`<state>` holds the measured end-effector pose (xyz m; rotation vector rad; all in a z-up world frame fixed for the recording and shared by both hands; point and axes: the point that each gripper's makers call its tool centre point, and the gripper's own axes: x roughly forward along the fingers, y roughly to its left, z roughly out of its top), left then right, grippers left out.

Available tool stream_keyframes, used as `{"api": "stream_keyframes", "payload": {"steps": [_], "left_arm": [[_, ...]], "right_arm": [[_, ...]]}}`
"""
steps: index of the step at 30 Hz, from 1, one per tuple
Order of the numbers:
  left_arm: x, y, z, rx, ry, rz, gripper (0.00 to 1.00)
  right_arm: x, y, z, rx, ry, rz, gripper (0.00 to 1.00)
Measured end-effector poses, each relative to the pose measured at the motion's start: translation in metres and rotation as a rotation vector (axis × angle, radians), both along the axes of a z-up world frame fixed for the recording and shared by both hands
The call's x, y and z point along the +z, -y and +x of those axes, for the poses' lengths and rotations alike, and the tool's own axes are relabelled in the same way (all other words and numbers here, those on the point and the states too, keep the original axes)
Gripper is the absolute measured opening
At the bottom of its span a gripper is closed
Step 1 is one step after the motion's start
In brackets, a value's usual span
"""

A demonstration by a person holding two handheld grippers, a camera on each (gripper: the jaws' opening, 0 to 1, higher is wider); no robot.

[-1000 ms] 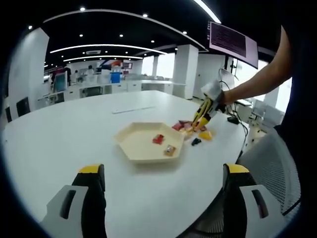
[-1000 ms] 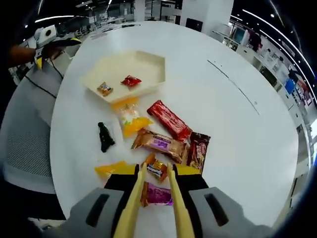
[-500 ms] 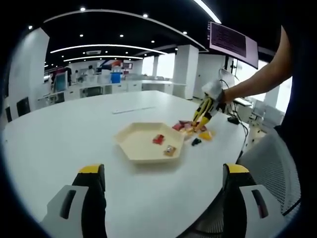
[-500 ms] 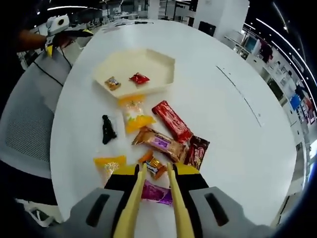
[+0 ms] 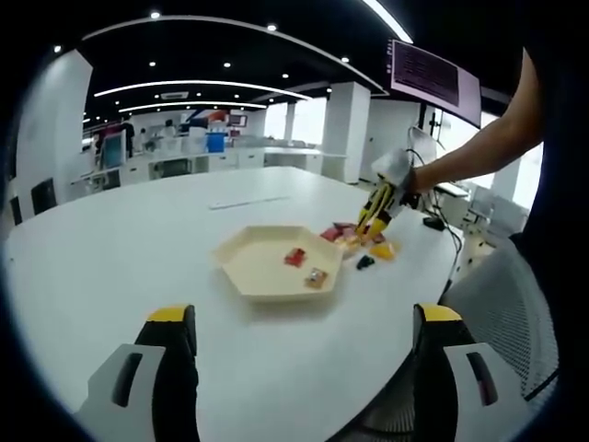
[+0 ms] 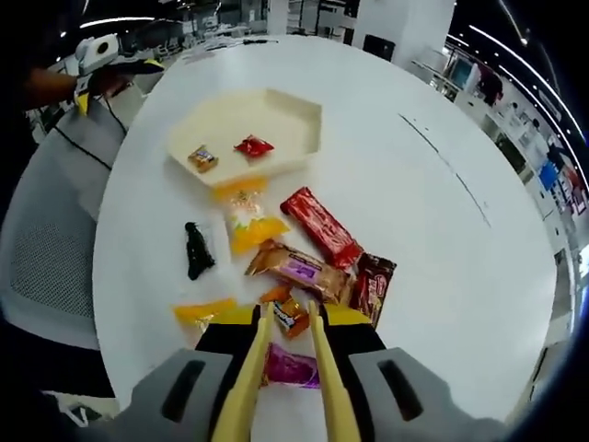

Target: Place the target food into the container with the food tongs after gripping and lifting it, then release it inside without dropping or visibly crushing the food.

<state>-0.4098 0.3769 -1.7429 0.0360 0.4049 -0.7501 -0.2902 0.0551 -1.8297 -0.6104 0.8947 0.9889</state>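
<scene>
Pinching a small orange candy (image 6: 291,315) between yellow tongs (image 6: 285,354), the right gripper (image 6: 287,391) sits near — tray (image 6: 276,99) lies far-left (left gripper (image 5: 304,368) released).

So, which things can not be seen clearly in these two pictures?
- Right gripper view: the purple packet lies partly behind the tongs.
- Right gripper view: whether the tongs touch the small orange snack is unclear.
- Left gripper view: the snacks beside the tray are too small to identify.
</scene>
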Motion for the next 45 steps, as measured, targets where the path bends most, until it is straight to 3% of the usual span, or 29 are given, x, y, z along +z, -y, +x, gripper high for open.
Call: {"api": "stream_keyframes", "payload": {"steps": [7,10,13,16,26,29,31,42,45], "left_arm": [[0.000,0.000,0.000,0.001,0.000,0.004,0.94],[0.000,0.000,0.000,0.000,0.000,0.005,0.94],[-0.001,0.000,0.000,-0.001,-0.001,0.007,0.94],[-0.001,0.000,0.000,-0.002,-0.002,0.006,0.94],[-0.001,0.000,-0.001,-0.001,-0.005,0.006,0.94],[-0.001,-0.001,-0.001,0.001,-0.006,0.004,0.94],[-0.002,-0.001,0.000,0.000,-0.007,0.005,0.94],[-0.002,0.000,-0.001,-0.005,-0.012,0.004,0.94],[-0.002,0.000,-0.001,-0.004,-0.011,0.003,0.94]], "right_arm": [[0.003,0.000,-0.004,-0.015,-0.005,0.018,0.25],[0.006,-0.001,-0.004,0.039,0.023,0.010,0.26],[0.010,-0.006,-0.007,0.148,0.051,-0.001,0.26],[0.007,-0.006,-0.011,0.232,0.043,-0.029,0.26],[-0.004,-0.009,-0.011,0.304,0.050,-0.080,0.25],[-0.010,-0.006,-0.011,0.305,0.045,-0.102,0.25],[-0.007,-0.004,-0.010,0.220,0.009,-0.076,0.25],[-0.009,-0.006,-0.011,0.206,0.003,-0.080,0.22],[-0.008,-0.010,-0.014,0.163,0.003,-0.081,0.20]]}}
